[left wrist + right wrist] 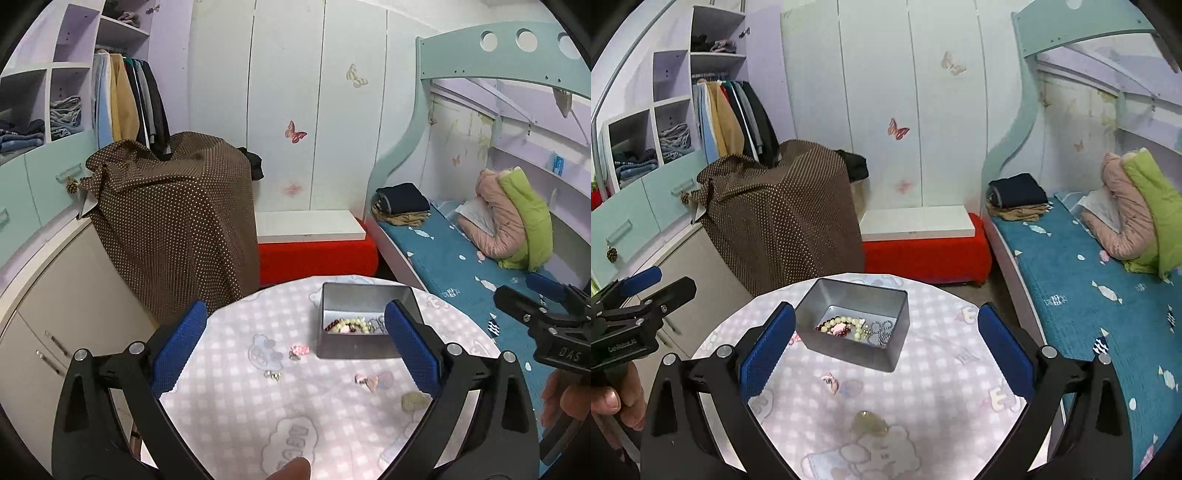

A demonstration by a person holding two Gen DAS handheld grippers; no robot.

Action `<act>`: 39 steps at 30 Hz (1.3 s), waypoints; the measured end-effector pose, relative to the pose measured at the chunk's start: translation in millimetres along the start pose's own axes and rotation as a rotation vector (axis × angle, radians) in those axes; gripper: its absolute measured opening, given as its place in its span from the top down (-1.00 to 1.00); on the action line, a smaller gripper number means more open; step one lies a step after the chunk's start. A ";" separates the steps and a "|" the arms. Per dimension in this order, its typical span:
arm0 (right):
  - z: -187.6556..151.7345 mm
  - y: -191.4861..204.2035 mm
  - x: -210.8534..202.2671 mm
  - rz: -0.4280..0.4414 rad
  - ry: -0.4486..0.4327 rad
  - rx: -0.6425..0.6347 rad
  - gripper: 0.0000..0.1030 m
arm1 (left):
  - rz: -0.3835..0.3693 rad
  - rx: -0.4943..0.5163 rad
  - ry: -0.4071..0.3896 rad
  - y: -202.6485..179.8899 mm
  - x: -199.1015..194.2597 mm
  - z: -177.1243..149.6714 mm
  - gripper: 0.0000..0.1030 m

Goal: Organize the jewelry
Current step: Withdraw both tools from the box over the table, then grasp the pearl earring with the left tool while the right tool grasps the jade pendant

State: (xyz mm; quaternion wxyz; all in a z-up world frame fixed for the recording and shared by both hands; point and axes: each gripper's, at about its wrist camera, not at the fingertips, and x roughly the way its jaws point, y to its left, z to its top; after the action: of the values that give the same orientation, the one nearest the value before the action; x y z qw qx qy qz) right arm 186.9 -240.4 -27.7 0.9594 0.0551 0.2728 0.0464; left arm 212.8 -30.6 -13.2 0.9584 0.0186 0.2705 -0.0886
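Both grippers hung above the small round table (236, 402), and neither held anything. The left gripper (295, 343) stood with its blue pads (412, 350) spread wide, nothing between them but the checked pink cloth below. The right gripper (886, 345) was just as wide, its pads (768, 350) touching nothing; the left pad only overlapped the near corner of the tin in that camera's view, and I could not tell whether they met.

The grey metal tin (857, 321) sat toward the far edge of the table, open at the top. Inside it lay a bracelet of pale beads (842, 321) with some dark red ones, and beside that a silvery chain (881, 332) against the right side of the floor of the tin.

Several pieces were loose on the cloth, apart from the tin. A small pink flower piece (299, 350) lay just left of the tin's front, with a tiny metallic bit (272, 375) nearer to me. A pink heart-shaped piece (365, 380) rested in front of the tin, and a pale greenish stone (415, 401) lay close to the left gripper's right finger.

From the left camera the right gripper (546, 314) showed at the right edge, out over the blue bed (461, 266).
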 end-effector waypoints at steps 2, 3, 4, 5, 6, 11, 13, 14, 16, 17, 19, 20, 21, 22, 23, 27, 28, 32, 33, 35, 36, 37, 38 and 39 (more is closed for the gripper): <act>-7.1 0.8 -11.0 -0.008 -0.010 -0.002 -0.85 | 0.009 0.001 -0.008 0.4 -9.0 -6.7 -0.90; -10.7 1.4 -16.2 -0.017 -0.015 -0.004 -0.85 | 0.016 0.000 -0.013 1.3 -13.0 -10.1 -0.90; -14.1 1.9 -20.1 -0.019 -0.017 -0.007 -0.85 | 0.022 -0.001 -0.018 2.8 -17.9 -13.9 -0.90; -17.4 2.4 -23.9 -0.021 -0.017 -0.010 -0.85 | 0.024 -0.003 -0.020 4.3 -21.0 -16.7 -0.90; -20.8 3.8 -27.1 -0.026 -0.018 -0.011 -0.85 | 0.030 -0.008 -0.023 6.3 -25.3 -21.0 -0.90; -36.9 7.9 -40.6 -0.045 -0.013 -0.027 -0.85 | 0.074 -0.016 -0.025 14.5 -42.5 -44.0 -0.90; -43.9 9.0 -43.6 -0.048 -0.005 -0.026 -0.85 | 0.077 -0.027 -0.011 17.6 -45.1 -52.2 -0.90; -46.6 9.1 -44.6 -0.049 -0.003 -0.023 -0.85 | 0.072 -0.041 -0.003 20.1 -47.0 -58.5 -0.90; -53.0 9.2 -45.5 -0.055 0.004 -0.022 -0.85 | 0.064 -0.057 0.008 22.8 -48.3 -67.8 -0.90; -56.6 9.0 -44.9 -0.055 0.009 -0.020 -0.85 | 0.064 -0.059 0.014 23.5 -49.0 -72.4 -0.90; -62.4 9.1 -43.1 -0.055 0.026 -0.018 -0.85 | 0.075 -0.051 0.028 23.1 -49.6 -80.7 -0.90; -65.4 9.7 -41.8 -0.055 0.035 -0.016 -0.85 | 0.076 -0.047 0.029 22.8 -49.9 -83.2 -0.90; -67.5 10.0 -40.7 -0.055 0.042 -0.016 -0.85 | 0.079 -0.043 0.027 22.7 -50.6 -86.4 -0.90; -69.3 10.7 -40.2 -0.054 0.047 -0.017 -0.85 | 0.085 -0.040 0.025 22.9 -51.3 -88.9 -0.90; -70.8 11.7 -39.6 -0.055 0.051 -0.020 -0.85 | 0.088 -0.040 0.026 23.5 -51.3 -90.8 -0.90; -74.4 15.5 -36.8 -0.056 0.066 -0.032 -0.85 | 0.091 -0.047 0.035 27.6 -48.9 -97.5 -0.90; -75.0 14.8 -36.1 -0.058 0.068 -0.034 -0.85 | 0.096 -0.044 0.040 28.2 -46.7 -97.7 -0.90; -77.9 16.3 -26.5 -0.059 0.096 -0.045 -0.85 | 0.116 -0.023 0.042 29.6 -37.0 -98.5 -0.90; -79.5 16.1 -23.3 -0.060 0.105 -0.048 -0.85 | 0.118 -0.020 0.044 30.2 -32.4 -98.4 -0.90; -82.5 15.5 -15.2 -0.062 0.127 -0.051 -0.85 | 0.120 -0.017 0.060 32.3 -18.6 -97.0 -0.90; -84.2 15.5 -10.9 -0.061 0.140 -0.050 -0.85 | 0.119 -0.016 0.072 33.1 -10.1 -96.4 -0.90; -85.8 14.7 -7.1 -0.059 0.152 -0.050 -0.85 | 0.114 -0.015 0.085 34.0 -0.5 -96.0 -0.90; -87.4 14.4 -2.7 -0.058 0.163 -0.050 -0.85 | 0.114 -0.015 0.095 35.7 7.6 -95.4 -0.90; -88.8 14.3 1.5 -0.056 0.175 -0.052 -0.85 | 0.111 -0.015 0.106 37.2 16.9 -95.0 -0.90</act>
State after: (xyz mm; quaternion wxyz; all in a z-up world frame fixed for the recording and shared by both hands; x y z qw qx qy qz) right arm 140.4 -218.9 -101.6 0.9338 0.0184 0.3559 0.0310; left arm 184.7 11.2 -103.5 0.9463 0.0309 0.3202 -0.0320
